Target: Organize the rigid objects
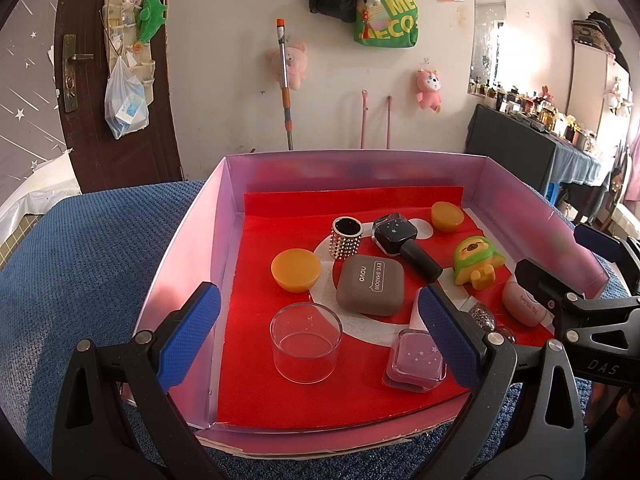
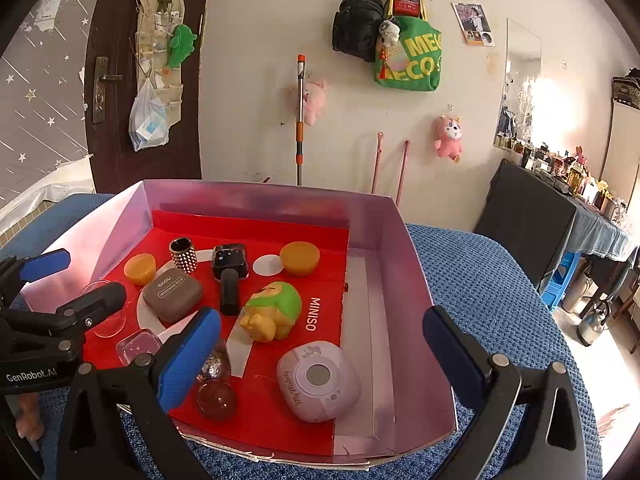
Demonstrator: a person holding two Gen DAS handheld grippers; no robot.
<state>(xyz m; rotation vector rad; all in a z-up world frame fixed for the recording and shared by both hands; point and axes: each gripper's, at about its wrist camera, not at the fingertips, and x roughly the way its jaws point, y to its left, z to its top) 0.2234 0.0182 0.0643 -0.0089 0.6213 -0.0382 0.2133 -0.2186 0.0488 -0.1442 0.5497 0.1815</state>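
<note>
Both grippers hover at the near edge of the pink box [image 1: 192,240], fingers spread wide, holding nothing: left gripper [image 1: 320,334], right gripper [image 2: 322,358].

All visible rigid items lie inside the box on its red liner [image 2: 280,412], loosely scattered: clear cup [image 1: 306,342], grey eye-shadow case [image 1: 370,284], green-and-yellow toy [image 2: 272,310], lilac round case [image 2: 318,380], two amber caps [image 1: 295,270], studded cylinder [image 1: 346,238].

Judgement: the scene suits either items gathered and awaiting arrangement, or arrangement concluded. No grasp is under way.
</note>
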